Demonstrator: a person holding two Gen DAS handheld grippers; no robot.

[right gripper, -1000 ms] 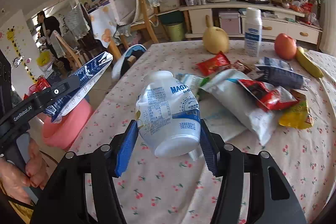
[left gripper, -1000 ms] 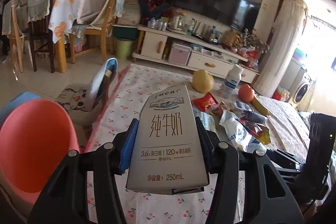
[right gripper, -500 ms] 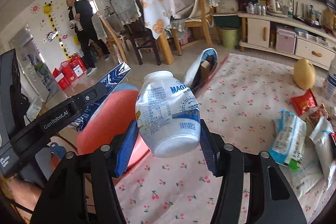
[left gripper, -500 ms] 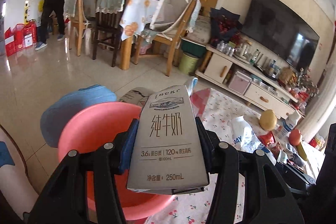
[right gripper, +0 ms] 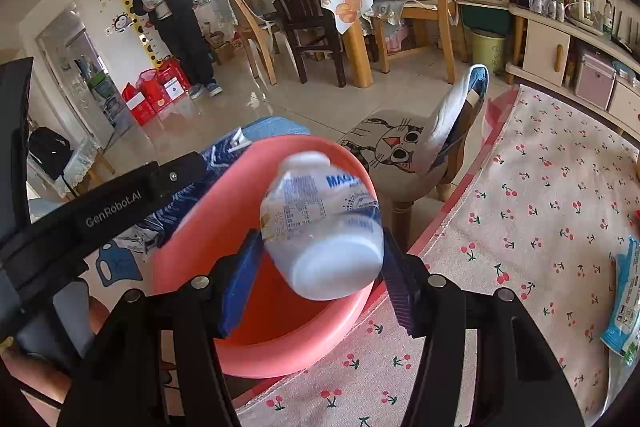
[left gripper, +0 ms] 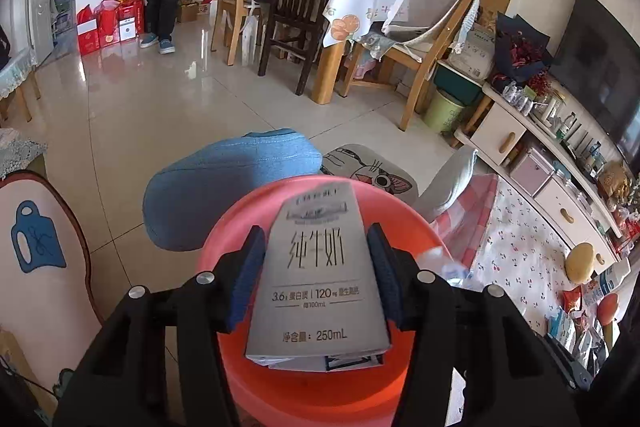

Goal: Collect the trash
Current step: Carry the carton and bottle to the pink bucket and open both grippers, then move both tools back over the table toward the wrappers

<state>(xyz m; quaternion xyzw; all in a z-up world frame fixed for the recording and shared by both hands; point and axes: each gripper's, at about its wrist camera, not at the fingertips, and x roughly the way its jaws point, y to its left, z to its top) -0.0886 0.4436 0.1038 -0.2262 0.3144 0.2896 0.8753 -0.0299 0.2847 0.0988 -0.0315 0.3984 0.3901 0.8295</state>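
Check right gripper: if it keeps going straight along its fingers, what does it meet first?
Likely the pink basin: the right gripper, with the white bottle between its fingers, points into its bowl. Depth is unclear.
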